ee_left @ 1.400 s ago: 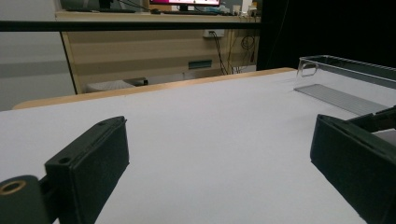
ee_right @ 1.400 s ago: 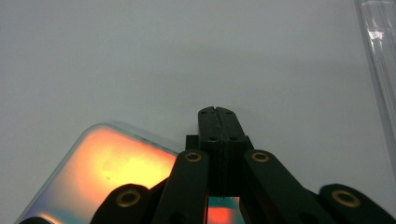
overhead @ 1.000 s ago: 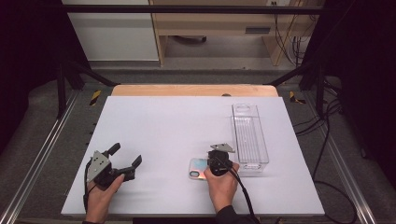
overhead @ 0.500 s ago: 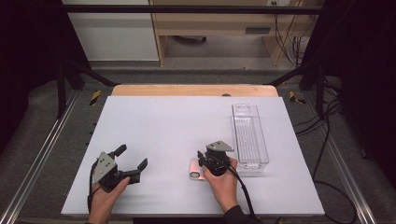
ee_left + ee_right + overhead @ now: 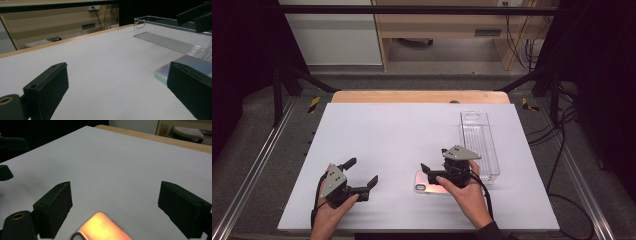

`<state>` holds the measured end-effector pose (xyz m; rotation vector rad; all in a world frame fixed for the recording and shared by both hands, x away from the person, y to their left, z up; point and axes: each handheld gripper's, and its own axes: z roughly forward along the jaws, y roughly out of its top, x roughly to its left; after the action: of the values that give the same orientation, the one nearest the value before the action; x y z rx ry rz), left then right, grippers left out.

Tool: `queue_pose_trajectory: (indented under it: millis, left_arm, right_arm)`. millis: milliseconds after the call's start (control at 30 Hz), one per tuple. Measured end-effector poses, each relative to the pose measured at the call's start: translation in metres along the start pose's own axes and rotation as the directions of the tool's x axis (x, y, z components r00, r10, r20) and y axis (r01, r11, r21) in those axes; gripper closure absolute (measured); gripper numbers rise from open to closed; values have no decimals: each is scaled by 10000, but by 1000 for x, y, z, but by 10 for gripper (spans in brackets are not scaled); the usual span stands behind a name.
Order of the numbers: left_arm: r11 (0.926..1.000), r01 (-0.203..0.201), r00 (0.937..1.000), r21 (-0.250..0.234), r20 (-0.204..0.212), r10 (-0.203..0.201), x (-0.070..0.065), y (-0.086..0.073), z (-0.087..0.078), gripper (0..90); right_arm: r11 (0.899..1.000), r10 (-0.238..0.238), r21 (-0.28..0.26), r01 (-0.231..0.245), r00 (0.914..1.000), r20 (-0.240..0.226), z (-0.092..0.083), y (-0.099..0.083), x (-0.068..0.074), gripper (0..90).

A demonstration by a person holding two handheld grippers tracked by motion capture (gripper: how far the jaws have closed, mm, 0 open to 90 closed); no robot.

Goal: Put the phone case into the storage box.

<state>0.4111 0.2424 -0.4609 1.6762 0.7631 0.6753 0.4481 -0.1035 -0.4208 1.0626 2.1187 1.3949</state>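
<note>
A phone (image 5: pixel 431 183) with a shiny pink-orange back lies flat on the white table (image 5: pixel 412 130), near its front edge. My right gripper (image 5: pixel 435 161) hovers just above the phone's right part and points left. Its jaws have just been opening and now stand wide, with nothing between them. In the right gripper view (image 5: pixel 116 192) the phone's glowing corner (image 5: pixel 103 227) sits low between the pads, beneath them. My left gripper (image 5: pixel 361 171) rests at the front left, open and empty, aimed toward the phone (image 5: pixel 192 63).
A clear plastic tray (image 5: pixel 480 145) stands empty along the table's right side, just beyond my right hand; in the left gripper view the tray (image 5: pixel 170 42) is at the far right. A wooden strip (image 5: pixel 417 96) edges the table's far side. Black frame legs flank the table.
My right gripper has risen off the phone and its jaws have spread, leaving the phone flat on the table. My left gripper has drifted a little to the right.
</note>
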Motion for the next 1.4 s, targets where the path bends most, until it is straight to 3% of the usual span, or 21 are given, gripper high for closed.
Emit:
queue_pose_trajectory:
  millis: [167,233,467,533,633,733,767,867,967,1000,1067,1167,1400]
  left_arm:
    - [9999,-38,9999,95,136,37,-4,1,2,33]
    - [9999,-27,9998,138,182,24,-6,1,4,33]
    - [9998,-94,9994,186,329,88,-10,0,5,33]
    - [9998,-82,9994,177,345,76,-10,0,5,33]
    - [9998,-55,9994,173,348,49,-10,0,5,33]
    - [9998,-58,9993,175,359,51,-10,-1,5,33]
    - [9998,-54,9994,175,356,48,-10,-1,5,33]
    - [9998,-47,9993,174,360,41,-10,-1,5,33]
    - [9998,-36,9993,171,365,30,-10,-1,5,33]
    - [9998,-43,9993,171,375,36,-10,-1,5,33]
    - [9998,-56,9993,177,380,49,-10,-1,5,33]
    - [9998,-66,9993,179,369,60,-10,-1,5,33]
    - [9998,-79,9993,167,363,73,-9,0,5,33]
  right_arm:
    - [9996,-276,111,277,9996,-113,-9,-2,-6,93]
    - [9973,-694,218,698,9974,-202,-14,-4,-8,83]
    - [9874,-1283,829,1349,9885,-801,-10,-12,-5,96]
    - [9791,-1544,1142,1680,9808,-1194,-3,-17,0,101]
    - [9745,-1619,1328,1811,9763,-1439,3,-20,3,104]
    - [9603,-1850,1771,2156,9672,-1743,14,-26,6,105]
    - [9603,-1850,1771,2156,9672,-1743,14,-26,6,105]
    - [9450,-2092,2149,2468,9606,-1831,25,-31,9,108]
    - [9381,-2208,2265,2619,9564,-1914,28,-32,10,108]
    - [9294,-2315,2439,2770,9522,-1995,32,-35,11,108]
    - [9261,-2359,2501,2825,9508,-2006,33,-35,11,108]
    - [9098,-2561,2769,3092,9432,-2118,40,-39,11,108]
    - [8981,-2751,2899,3306,9368,-2162,45,-40,12,107]
